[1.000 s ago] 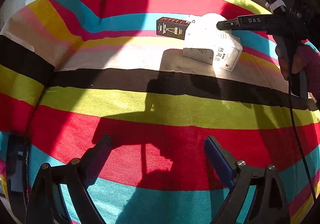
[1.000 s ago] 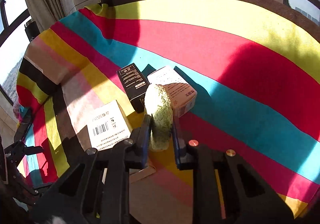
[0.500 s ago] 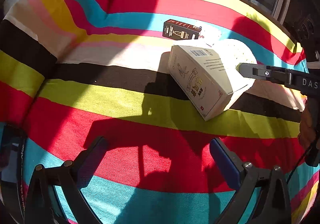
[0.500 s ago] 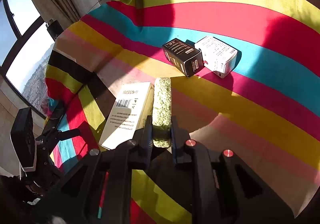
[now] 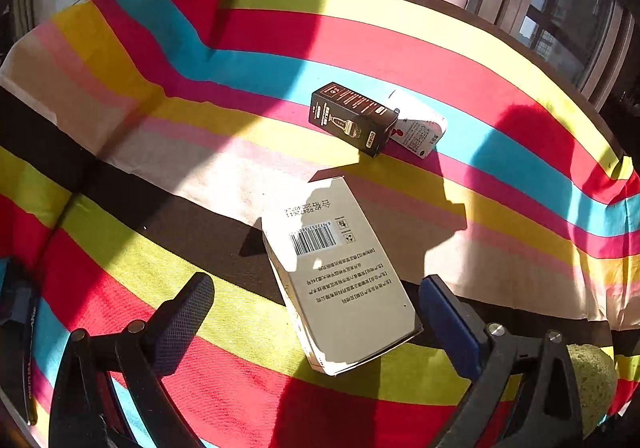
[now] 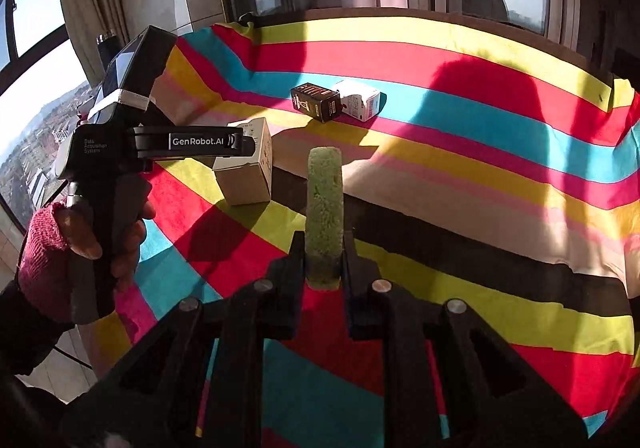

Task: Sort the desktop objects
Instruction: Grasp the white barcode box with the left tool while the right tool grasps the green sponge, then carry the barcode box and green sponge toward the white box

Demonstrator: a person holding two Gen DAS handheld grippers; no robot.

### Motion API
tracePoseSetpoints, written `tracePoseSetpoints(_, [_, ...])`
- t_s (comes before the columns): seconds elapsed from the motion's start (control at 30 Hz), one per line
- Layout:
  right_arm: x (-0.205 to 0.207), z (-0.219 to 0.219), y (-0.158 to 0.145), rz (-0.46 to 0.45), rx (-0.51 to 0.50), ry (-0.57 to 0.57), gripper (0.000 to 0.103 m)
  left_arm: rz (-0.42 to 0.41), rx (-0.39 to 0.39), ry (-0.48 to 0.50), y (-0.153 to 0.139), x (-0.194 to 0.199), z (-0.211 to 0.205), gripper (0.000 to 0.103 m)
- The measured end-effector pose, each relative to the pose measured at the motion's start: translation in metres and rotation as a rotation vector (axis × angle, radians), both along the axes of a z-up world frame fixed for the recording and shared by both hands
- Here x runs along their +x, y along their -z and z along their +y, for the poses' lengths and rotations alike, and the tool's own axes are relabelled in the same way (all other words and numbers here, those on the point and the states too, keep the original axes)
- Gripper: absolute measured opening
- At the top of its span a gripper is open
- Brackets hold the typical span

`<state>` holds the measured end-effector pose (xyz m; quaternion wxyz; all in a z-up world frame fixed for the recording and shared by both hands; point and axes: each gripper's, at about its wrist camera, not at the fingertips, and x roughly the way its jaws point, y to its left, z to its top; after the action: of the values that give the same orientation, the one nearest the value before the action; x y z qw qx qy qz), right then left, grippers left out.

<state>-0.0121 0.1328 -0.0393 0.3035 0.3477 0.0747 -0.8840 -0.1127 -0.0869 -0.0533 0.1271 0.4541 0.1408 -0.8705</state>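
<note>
My left gripper (image 5: 316, 312) is open and hovers over the striped cloth. A large white box (image 5: 340, 280) lies barcode side up with its near end between the fingers; its corner is close to the blue right finger (image 5: 444, 316), and I see no contact. A black box (image 5: 352, 119) and a small white box (image 5: 420, 131) lie side by side farther back. My right gripper (image 6: 322, 260) is shut on a green sponge (image 6: 324, 203), which stands upright out of the jaws. That sponge (image 5: 592, 380) also shows at the lower right of the left wrist view.
A striped cloth (image 6: 480, 175) covers the table, with windows behind its far edge. In the right wrist view a hand (image 6: 84, 236) in a red cuff holds the left gripper's body at the left, over the large white box (image 6: 248, 167). The black box (image 6: 316, 101) and small white box (image 6: 360, 99) lie beyond.
The right gripper has drawn back from the boxes toward the near side with the sponge in it. The large white box, earlier beside the black box, now lies flat under the open left fingers.
</note>
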Motion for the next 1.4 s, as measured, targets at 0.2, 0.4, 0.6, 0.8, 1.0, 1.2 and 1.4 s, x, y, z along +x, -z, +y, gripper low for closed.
tracePoseSetpoints(0.2, [0.012,0.012,0.011,-0.014,0.026,0.018,0.018,-0.072,-0.084,-0.079,0.022,-0.023,0.011,0.102])
tracePoseSetpoints(0.4, [0.002,0.008,0.024,-0.031,0.028,0.022,0.019,-0.022,-0.029,-0.032,0.032,-0.006,-0.014,0.052])
tracePoseSetpoints(0.6, [-0.013,0.0,0.037,-0.074,0.017,0.045,0.021,0.003,-0.059,0.076,0.038,0.016,-0.021,0.052])
tracePoseSetpoints(0.8, [-0.012,-0.005,0.04,-0.053,0.017,0.066,0.018,0.024,-0.036,0.141,0.035,0.047,-0.009,0.052])
tracePoseSetpoints(1.0, [0.016,-0.001,0.028,-0.015,0.042,0.077,0.018,0.036,-0.02,0.216,0.026,0.087,0.014,0.052])
tracePoseSetpoints(1.2, [0.055,0.009,0.022,0.015,0.085,0.106,0.018,0.042,-0.05,0.291,0.025,0.12,0.04,0.052])
tracePoseSetpoints(1.4, [0.097,0.024,0.022,0.018,0.086,0.14,0.018,0.059,-0.071,0.386,0.021,0.157,0.075,0.052])
